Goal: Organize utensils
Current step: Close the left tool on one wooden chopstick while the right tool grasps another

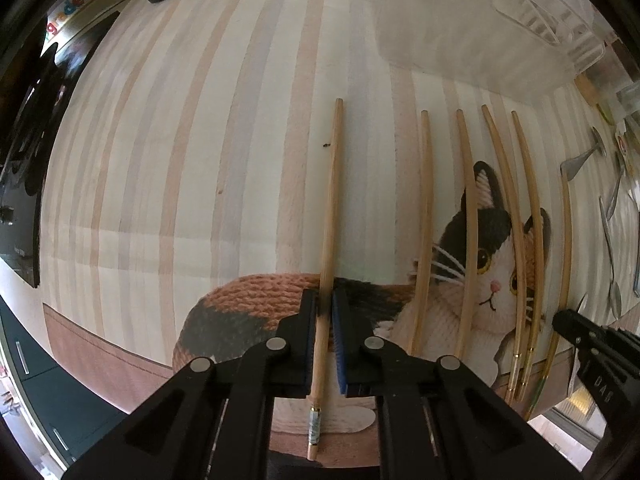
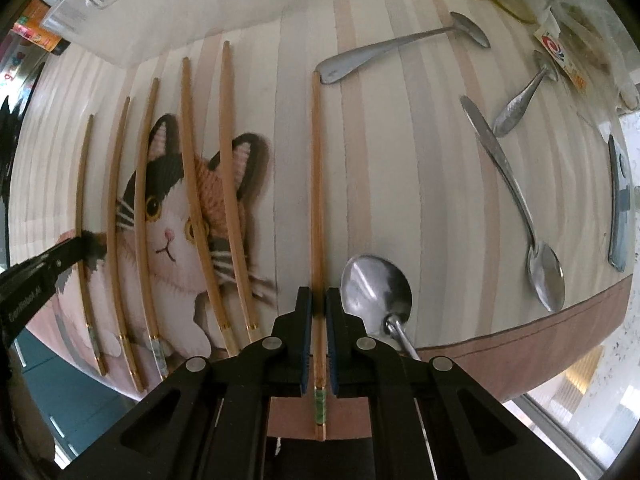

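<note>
Left hand-held gripper (image 1: 325,340): I had it clamped on the leftmost chopstick (image 1: 330,220), lying on the surface (image 1: 180,160).
Right hand-held gripper (image 2: 319,340): clamped on the lone chopstick (image 2: 317,200).
Risk: near-end grips (thin sticks) might swing, hitting the spoon (image 2: 376,292).

Wooden chopsticks (image 1: 424,232) laid roughly parallel on the cat-print mat (steel spoons (image 2: 516,196) scattered to their right)

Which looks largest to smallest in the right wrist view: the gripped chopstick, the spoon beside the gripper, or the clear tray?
1. Gripped chopstick, longest in frame.
2. Clear tray, partly cut off at the edge, so unsure.
3. Spoon, enlarged by nearness; handle partly hidden.
</note>
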A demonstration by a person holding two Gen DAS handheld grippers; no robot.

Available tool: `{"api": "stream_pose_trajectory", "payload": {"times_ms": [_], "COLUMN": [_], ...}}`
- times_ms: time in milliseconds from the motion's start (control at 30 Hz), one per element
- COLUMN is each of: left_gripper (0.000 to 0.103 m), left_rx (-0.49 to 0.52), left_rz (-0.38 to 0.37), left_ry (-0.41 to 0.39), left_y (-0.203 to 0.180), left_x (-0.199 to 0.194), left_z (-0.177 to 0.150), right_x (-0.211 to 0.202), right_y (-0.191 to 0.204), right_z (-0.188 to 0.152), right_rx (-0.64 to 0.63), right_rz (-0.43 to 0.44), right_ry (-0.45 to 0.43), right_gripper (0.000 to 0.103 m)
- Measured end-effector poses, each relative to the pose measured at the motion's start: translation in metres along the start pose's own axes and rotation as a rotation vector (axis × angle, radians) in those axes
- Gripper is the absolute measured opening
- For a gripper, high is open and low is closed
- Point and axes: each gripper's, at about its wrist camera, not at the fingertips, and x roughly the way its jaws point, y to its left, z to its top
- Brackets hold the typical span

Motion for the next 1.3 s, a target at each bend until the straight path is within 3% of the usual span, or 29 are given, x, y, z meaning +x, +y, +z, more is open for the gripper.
{"api": "stream_pose_trajectory", "payload": {"times_ms": [233,467,600,667,867,1000,1100,1167,1300], "left_gripper": [0.006,0.008,0.008,0.009,0.009,0.009,0.009,0.009,0.005], "left_rx": [-0.01,-0.009,-0.007,-0.012,-0.003,0.002,0.01,0.007,-0.004], "left_rz": [-0.026,-0.032,-0.035,-0.041,-0.02,-0.016,-0.011,-0.005,-0.008], "left_ry": [0.011,0.006,0.007,0.008,0.004,0.005,0.006,0.004,0.009], "left_y": [0.008,0.014,0.014,0.016,0.016,0.009,0.004,0.002,0.0], "left_x": [0.0,0.0,0.0,0.0,0.001,0.001,0.001,0.001,0.002], "left_z": [0.007,0.01,0.011,0.012,0.012,0.011,0.011,0.011,0.008], "right_x": [0.009,0.006,0.008,-0.003,-0.017,0.004,0.01,0.007,0.01], "right_y": [-0.022,-0.031,-0.041,-0.052,-0.065,-0.058,-0.055,-0.054,-0.035], "right_z": [0.031,0.057,0.083,0.087,0.069,0.048,0.045,0.047,0.045], "right_rx": [0.054,0.002,0.016,0.069,0.102,0.105,0.102,0.073,0.023], "right_rz": [0.061,0.059,0.094,0.132,0.21,0.205,0.119,0.052,-0.002], "right_ry": [0.033,0.064,0.102,0.087,0.11,0.153,0.093,0.042,0.054], "right_gripper": [0.007,0.007,0.018,0.026,0.026,0.026,0.02,0.008,0.007]}}
